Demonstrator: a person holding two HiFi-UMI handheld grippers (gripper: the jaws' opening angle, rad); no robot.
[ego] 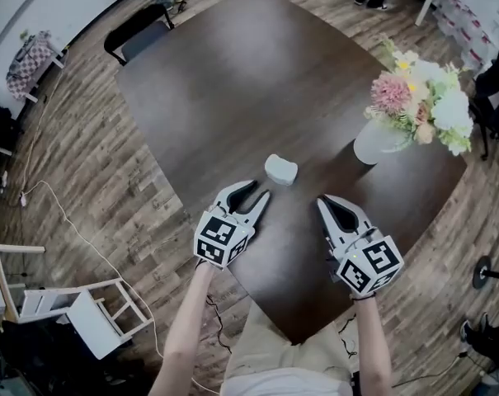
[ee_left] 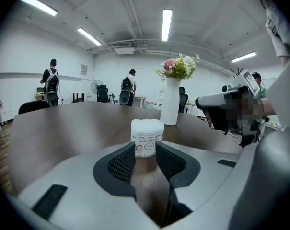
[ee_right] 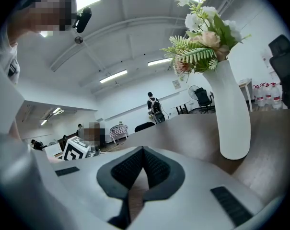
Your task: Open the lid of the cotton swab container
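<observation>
Dark table [ego: 233, 81], wood floor [ego: 92, 163], strip lights [ee_left: 167, 24]

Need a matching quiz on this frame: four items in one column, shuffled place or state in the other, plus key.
1 cotton swab container
2 flower vase
3 left hand-held gripper
4 right hand-held gripper

A jaws together
B jaws apart
C near the table's right edge, head view
D just ahead of the open jaws

Pairs: 1-D, 2-C, 3-B, 4-A

White container [ego: 280, 169], dark brown table [ego: 233, 81], white vase [ego: 373, 145].
</observation>
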